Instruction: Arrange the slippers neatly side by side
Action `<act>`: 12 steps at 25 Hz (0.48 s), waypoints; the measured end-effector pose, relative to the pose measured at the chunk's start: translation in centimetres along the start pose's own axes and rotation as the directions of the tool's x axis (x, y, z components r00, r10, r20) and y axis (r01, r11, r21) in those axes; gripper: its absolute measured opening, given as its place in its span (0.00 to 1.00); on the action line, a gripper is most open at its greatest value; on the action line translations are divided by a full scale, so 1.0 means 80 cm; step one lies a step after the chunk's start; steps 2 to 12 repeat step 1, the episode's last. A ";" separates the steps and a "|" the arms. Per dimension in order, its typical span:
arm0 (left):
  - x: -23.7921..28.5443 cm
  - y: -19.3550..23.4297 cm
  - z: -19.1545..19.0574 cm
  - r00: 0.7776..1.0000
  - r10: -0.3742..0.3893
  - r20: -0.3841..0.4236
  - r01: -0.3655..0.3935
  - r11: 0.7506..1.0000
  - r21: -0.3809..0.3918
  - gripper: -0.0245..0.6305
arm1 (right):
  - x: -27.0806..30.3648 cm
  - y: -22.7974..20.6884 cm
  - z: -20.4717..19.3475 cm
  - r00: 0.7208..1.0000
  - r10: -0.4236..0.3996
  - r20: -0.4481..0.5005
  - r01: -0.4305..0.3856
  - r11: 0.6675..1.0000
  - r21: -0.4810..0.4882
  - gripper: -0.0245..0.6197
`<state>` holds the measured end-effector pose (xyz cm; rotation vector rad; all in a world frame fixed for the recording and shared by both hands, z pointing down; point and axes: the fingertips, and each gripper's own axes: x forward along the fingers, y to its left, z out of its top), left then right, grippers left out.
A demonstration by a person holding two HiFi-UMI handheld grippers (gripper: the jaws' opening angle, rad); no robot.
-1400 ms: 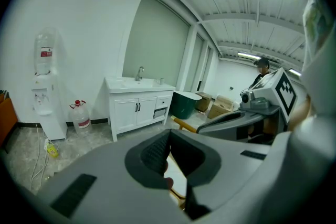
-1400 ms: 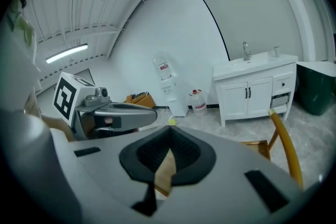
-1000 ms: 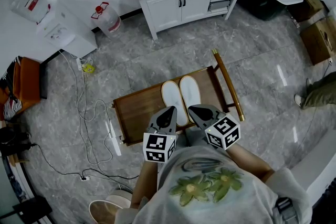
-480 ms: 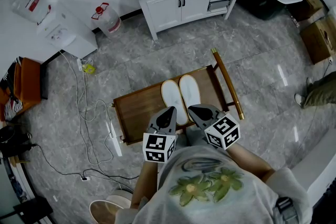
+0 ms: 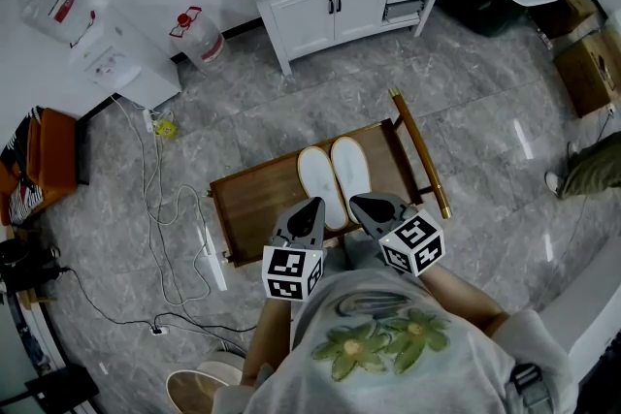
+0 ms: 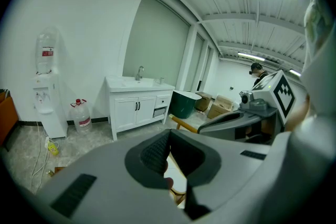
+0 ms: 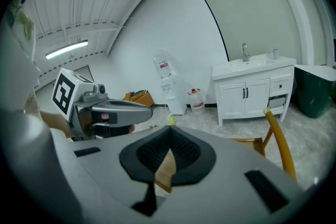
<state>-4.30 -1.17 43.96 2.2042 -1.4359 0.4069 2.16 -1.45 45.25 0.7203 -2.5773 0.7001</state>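
Left gripper [image 5: 312, 207] and right gripper [image 5: 363, 203] hover side by side, angled downward, jaws pressed together.

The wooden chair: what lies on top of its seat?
Two white slippers lie side by side on the chair seat. The left gripper and right gripper cover the seat's near edge, so that part cannot be seen.
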 end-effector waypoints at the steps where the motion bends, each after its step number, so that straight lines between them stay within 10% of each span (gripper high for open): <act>1: -0.001 -0.001 -0.002 1.000 0.000 -0.001 0.000 1.000 -0.001 0.06 | -0.001 0.000 -0.002 1.000 -0.001 0.000 0.001 1.000 -0.001 0.05; 12: -0.001 -0.001 -0.002 1.000 0.000 -0.001 0.000 1.000 -0.001 0.06 | -0.001 0.000 -0.002 1.000 -0.001 0.000 0.001 1.000 -0.001 0.05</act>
